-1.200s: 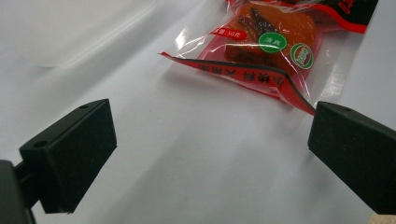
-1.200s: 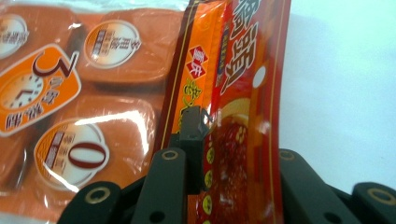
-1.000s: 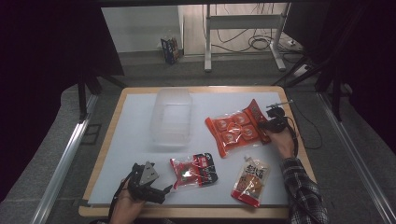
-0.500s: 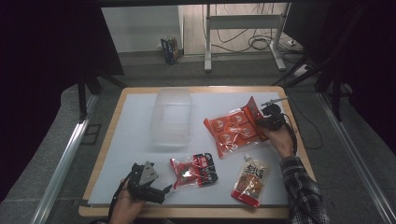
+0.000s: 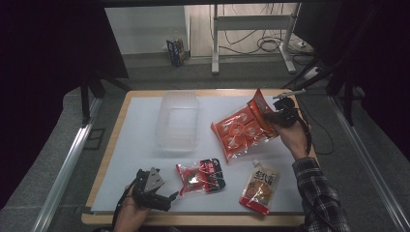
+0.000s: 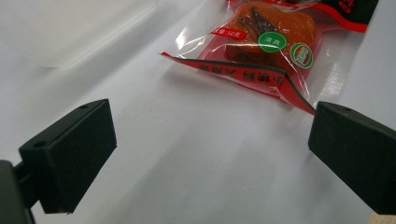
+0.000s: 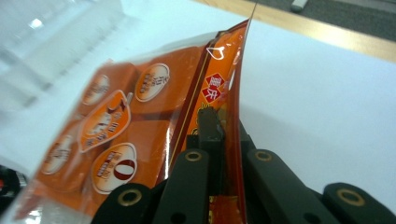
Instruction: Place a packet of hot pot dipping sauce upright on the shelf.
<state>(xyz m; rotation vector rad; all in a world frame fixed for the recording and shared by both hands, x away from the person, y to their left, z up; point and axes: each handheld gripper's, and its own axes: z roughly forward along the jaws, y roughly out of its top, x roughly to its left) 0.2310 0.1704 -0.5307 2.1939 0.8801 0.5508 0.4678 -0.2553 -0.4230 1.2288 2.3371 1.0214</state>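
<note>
My right gripper [image 5: 269,117] pinches the orange packet [image 5: 241,131].
Its jaws clamp the packet's three o'clock edge, lifted off the tabletop [image 5: 140,140]; my left gripper [image 5: 167,198] rests with jaws spread.

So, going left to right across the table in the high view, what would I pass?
Left claw → clear plastic container → small red snack pack → large orange packet → brown pouch → right claw, pinching the orange packet's edge.

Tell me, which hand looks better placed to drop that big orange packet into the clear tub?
The right. Its gripper is already shut on the orange packet's edge, one side lifted off the table, and the clear tub sits just beside it. The left gripper rests open near the small red packet, holding nothing.
</note>
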